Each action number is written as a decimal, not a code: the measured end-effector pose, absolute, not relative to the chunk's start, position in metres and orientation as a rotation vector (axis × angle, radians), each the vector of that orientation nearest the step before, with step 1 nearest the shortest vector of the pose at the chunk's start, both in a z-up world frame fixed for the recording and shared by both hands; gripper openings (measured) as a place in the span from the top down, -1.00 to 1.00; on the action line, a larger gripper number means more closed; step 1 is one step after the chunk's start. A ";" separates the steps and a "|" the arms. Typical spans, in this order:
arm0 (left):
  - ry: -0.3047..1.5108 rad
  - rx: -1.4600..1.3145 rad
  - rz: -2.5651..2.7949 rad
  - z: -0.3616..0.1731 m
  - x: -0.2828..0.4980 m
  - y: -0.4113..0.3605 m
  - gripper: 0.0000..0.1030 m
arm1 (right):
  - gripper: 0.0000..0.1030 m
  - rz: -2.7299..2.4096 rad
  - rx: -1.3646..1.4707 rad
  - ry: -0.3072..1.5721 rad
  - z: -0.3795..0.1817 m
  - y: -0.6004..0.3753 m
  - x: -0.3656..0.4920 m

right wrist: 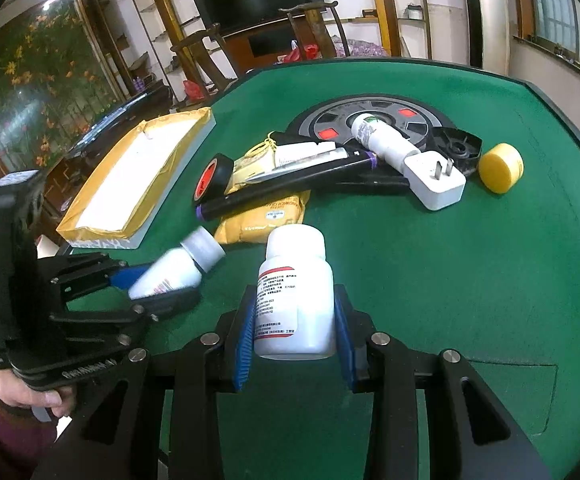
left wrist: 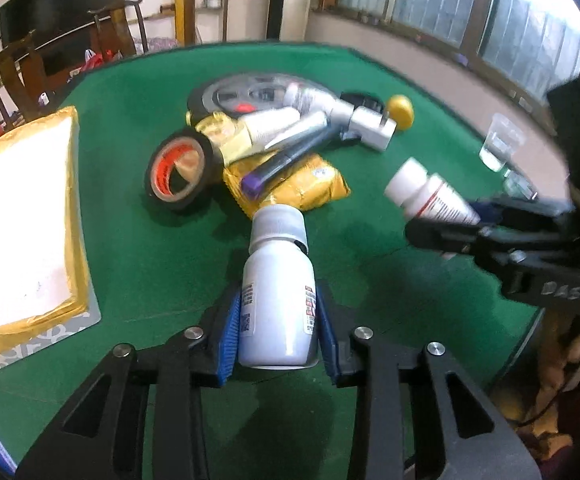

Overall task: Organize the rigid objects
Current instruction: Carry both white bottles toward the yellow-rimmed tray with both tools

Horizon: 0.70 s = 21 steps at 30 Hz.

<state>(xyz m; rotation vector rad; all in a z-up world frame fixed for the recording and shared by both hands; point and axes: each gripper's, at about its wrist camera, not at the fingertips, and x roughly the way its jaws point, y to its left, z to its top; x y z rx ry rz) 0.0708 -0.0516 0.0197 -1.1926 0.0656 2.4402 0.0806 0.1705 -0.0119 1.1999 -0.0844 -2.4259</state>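
Left wrist view first: the left hand-held gripper (left wrist: 277, 322) is clamped on a small white bottle (left wrist: 277, 292), blue pads pressed to both sides, its grey cap pointing away from the camera, above the green surface (left wrist: 130, 240). Just beyond the cap lies the pile: a yellow packet (left wrist: 309, 188), a dark pen with a purple end (left wrist: 274, 170) across it, and a roll of black tape (left wrist: 180, 172) to the left of that. Further out sits a grey disc (left wrist: 242, 94), a yellow round lid (left wrist: 401, 112) off to its right. Far to the left of the jaws is an open gold-edged box (left wrist: 26, 224). Over on the right, the right hand-held gripper (left wrist: 449, 228) grips a second white bottle (left wrist: 429, 194), tilted; a clear plastic cup (left wrist: 501, 142) stands beyond it.

Right wrist view now: the right hand-held gripper (right wrist: 295, 332) grips the labelled white bottle (right wrist: 295, 292) between its blue pads, cap forward. To its left, the left hand-held gripper (right wrist: 158, 290) holds the smaller bottle (right wrist: 178, 268), a hand (right wrist: 26, 392) on its grip. Ahead, the pen (right wrist: 290, 182) lies over the packet (right wrist: 266, 216), tape (right wrist: 214, 178) on the left, a white plug adapter (right wrist: 435, 178) and the yellow lid (right wrist: 501, 168) to the right. The box (right wrist: 138, 180) sits ahead and left.
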 end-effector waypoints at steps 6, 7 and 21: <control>-0.099 -1.111 2.488 0.035 0.082 -0.087 0.38 | 0.39 -2.406 1.188 -0.086 -0.008 0.167 0.082; -0.115 -1.103 2.503 0.038 0.082 -0.094 0.38 | 0.39 -2.396 1.186 -0.089 -0.007 0.165 0.082; -0.275 -1.058 2.701 0.060 0.068 -0.184 0.38 | 0.39 -2.241 1.144 0.027 0.011 0.079 0.080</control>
